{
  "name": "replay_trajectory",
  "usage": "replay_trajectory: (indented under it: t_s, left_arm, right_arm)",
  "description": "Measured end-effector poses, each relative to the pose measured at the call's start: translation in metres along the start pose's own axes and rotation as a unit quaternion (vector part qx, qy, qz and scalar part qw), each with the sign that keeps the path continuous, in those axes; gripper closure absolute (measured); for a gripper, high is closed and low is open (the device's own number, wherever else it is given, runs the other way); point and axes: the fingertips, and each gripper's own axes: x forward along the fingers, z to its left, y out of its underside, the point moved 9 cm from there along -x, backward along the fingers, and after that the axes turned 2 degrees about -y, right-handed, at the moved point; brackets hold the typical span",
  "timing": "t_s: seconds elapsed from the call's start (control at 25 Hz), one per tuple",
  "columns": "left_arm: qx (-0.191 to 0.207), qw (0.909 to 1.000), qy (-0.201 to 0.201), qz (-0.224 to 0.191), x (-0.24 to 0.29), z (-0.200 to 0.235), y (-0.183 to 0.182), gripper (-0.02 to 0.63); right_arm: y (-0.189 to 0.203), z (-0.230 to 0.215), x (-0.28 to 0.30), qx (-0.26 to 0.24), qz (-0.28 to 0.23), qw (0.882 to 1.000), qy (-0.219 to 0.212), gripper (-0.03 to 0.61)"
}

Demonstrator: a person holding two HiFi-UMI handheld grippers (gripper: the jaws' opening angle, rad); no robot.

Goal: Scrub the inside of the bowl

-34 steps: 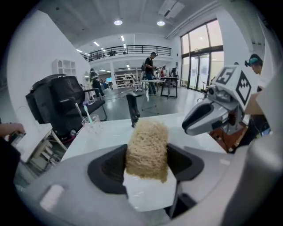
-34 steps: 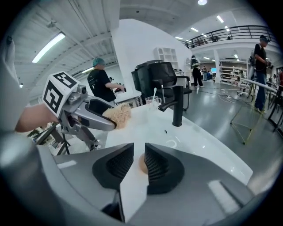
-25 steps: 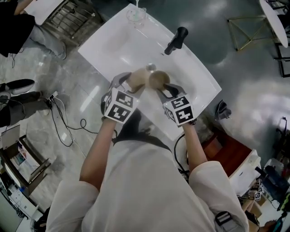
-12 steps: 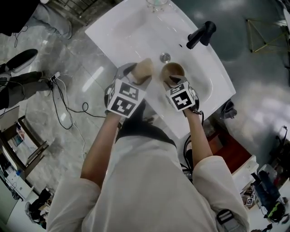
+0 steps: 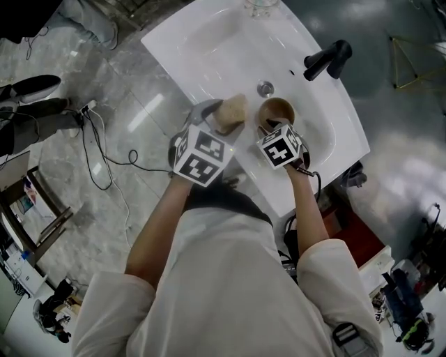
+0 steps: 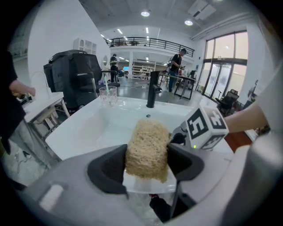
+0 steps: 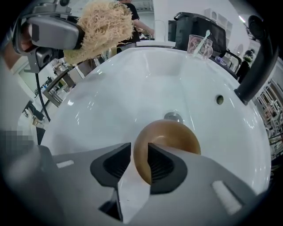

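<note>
Bright, open hall, seen from overhead and from low down. The floor (image 5: 129, 87) is glossy grey stone with pale veining, darker and mirror-like on the far side. A white rectangular basin (image 5: 209, 49) stands at the centre, with a matte black faucet (image 5: 327, 59) at its rim and a clear glass tumbler (image 6: 108, 95) on its far edge. Black cables (image 5: 104, 164) trail across the floor from a power strip (image 5: 87, 106), and a cluttered shelving rack (image 5: 31, 216) stands off to one side. Beyond the basin are a white wall (image 6: 57, 35), a bulky black appliance (image 6: 73, 75) and a railed mezzanine (image 6: 150, 42). Light comes from two sources — round ceiling lights (image 6: 145, 13) and tall windows (image 6: 223, 59) full of daylight.
</note>
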Motion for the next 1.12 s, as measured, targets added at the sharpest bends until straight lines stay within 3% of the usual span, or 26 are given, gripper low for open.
replay_trajectory:
  t_s: [0.36,0.64,0.92,1.12]
  left_arm:
    - [0.012,0.9998,0.012,0.006,0.006,0.000,0.002,0.336]
    - [0.028,0.9993,0.022,0.010,0.010,0.004,0.000,0.336]
    - [0.079,0.9944,0.061,-0.036,-0.003,-0.017,-0.019,0.336]
    - [0.129,0.9847,0.093,-0.071,-0.018,-0.041,-0.043,0.336]
  right_arm:
    - [0.000,-0.004,0.020,-0.045,0.026,0.999,0.009,0.467]
    - [-0.003,-0.010,0.017,-0.061,0.017,0.998,0.025,0.541]
    - [0.000,-0.007,-0.044,-0.001,-0.063,0.997,0.033,0.565]
    - [0.012,0.003,-0.104,0.079,-0.151,0.985,0.009,0.565]
